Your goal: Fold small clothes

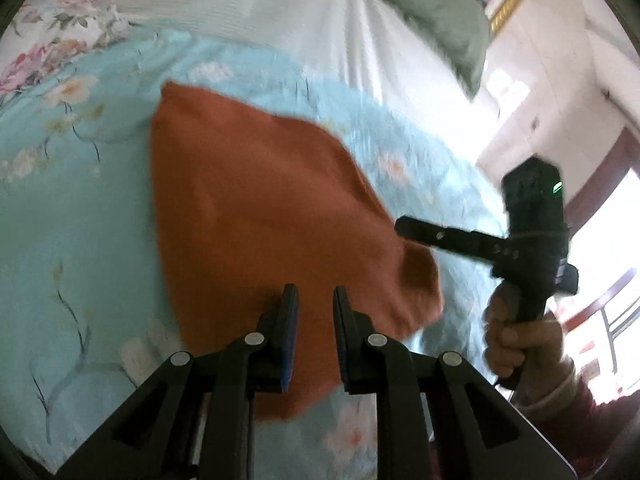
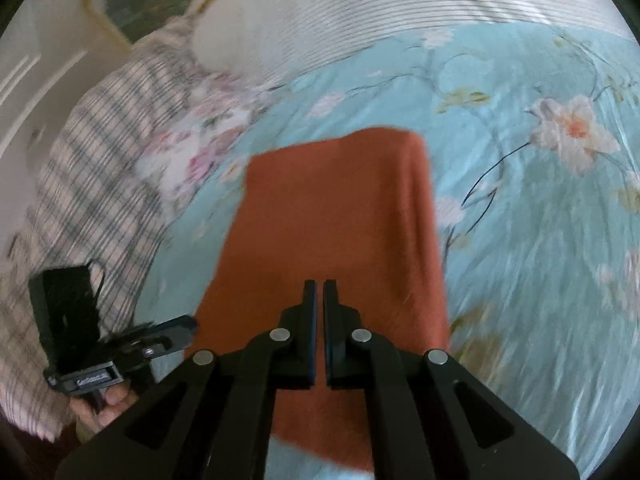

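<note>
Rust-orange knit cloth spread flat on pale blue floral bedspread, near its middle, striped white sheet beyond. Likely light, soft, floppy, not slippery; best pinched at near corners or hem. Left gripper low over near edge, jaws narrow with a gap, nothing visibly pinched. Right gripper angled down over cloth, jaws nearly closed, cannot tell if fabric caught. Right hand beside bedspread's right edge, gripping the handle.
</note>
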